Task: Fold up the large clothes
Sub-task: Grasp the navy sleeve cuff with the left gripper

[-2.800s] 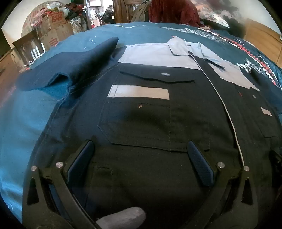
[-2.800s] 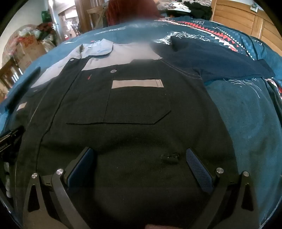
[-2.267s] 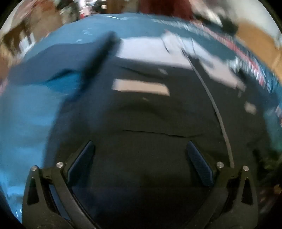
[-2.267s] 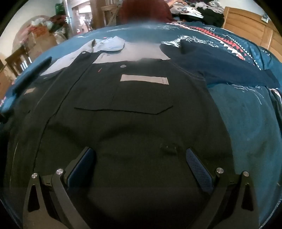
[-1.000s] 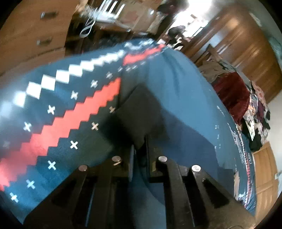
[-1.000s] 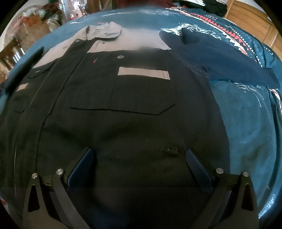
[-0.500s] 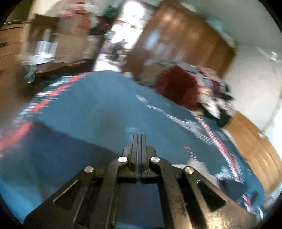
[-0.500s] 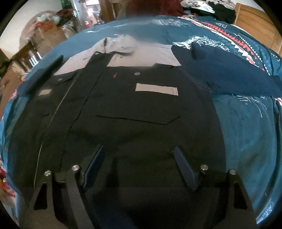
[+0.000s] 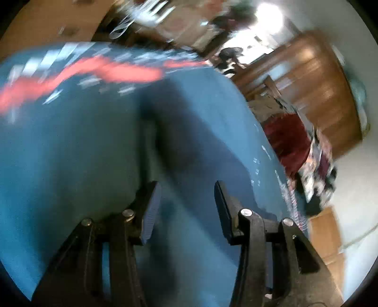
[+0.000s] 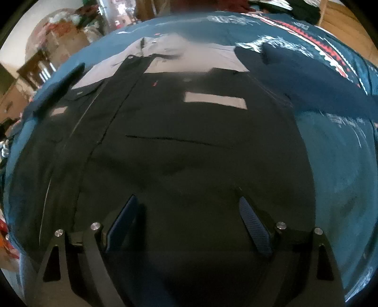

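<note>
A large work shirt (image 10: 179,151), black with a grey yoke and collar, lies spread face up on a teal blanket (image 10: 337,165). Its navy right sleeve (image 10: 307,78) stretches out to the right and its left sleeve (image 10: 59,80) to the left. My right gripper (image 10: 187,212) hovers open over the shirt's lower front with nothing between its fingers. In the blurred left wrist view, my left gripper (image 9: 186,200) is open above the blanket (image 9: 70,153). A dark strip of cloth (image 9: 179,134), likely the left sleeve, lies just ahead of it.
The blanket carries a red and white zigzag band (image 9: 101,70) near its edge. Wooden furniture (image 9: 314,89) and a red garment pile (image 9: 288,139) stand beyond the bed. Boxes and clutter (image 10: 61,30) sit at the far left, and a wooden headboard (image 10: 342,21) at the far right.
My left gripper, shut half a second ago, has opened while its view swung round over the blanket. The right gripper has stayed open over the shirt, shifting only slightly.
</note>
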Demonstrator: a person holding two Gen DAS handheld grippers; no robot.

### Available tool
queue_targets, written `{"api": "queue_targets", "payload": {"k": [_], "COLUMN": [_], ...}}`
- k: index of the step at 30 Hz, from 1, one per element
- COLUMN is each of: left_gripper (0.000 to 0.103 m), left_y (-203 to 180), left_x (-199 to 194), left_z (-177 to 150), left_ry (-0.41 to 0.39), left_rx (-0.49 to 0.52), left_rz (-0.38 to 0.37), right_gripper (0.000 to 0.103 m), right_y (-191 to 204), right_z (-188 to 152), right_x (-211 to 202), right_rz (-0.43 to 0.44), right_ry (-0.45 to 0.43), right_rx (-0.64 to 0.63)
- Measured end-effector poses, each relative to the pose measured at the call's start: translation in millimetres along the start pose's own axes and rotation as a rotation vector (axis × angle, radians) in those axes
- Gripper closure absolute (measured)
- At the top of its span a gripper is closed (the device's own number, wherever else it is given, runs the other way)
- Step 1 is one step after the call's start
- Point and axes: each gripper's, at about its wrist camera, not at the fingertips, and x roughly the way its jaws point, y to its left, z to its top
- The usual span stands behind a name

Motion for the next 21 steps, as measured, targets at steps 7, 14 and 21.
{"api": "queue_targets", "payload": {"k": [7, 14, 21], "left_gripper": [0.063, 0.075, 0.059], "left_y": [-21.2, 8.4, 8.1], "left_x": [31.0, 28.7, 40.4], "left_z": [8.2, 21.3, 23.6], "left_ry": [0.156, 0.062, 0.033], "left_rx": [0.117, 0.015, -0.053], "left_rz": [-0.016, -0.049, -0.142], "right_gripper": [0.003, 0.001, 0.000], "right_y": [10.5, 15.8, 17.3], "right_z": [13.3, 14.0, 15.9], "right_x": [10.9, 15.4, 17.2], "right_rz": [-0.018, -0.047, -0.052], "right_ry": [0.015, 0.027, 0.035], "right_rx": [-0.006, -0.021, -0.027]}}
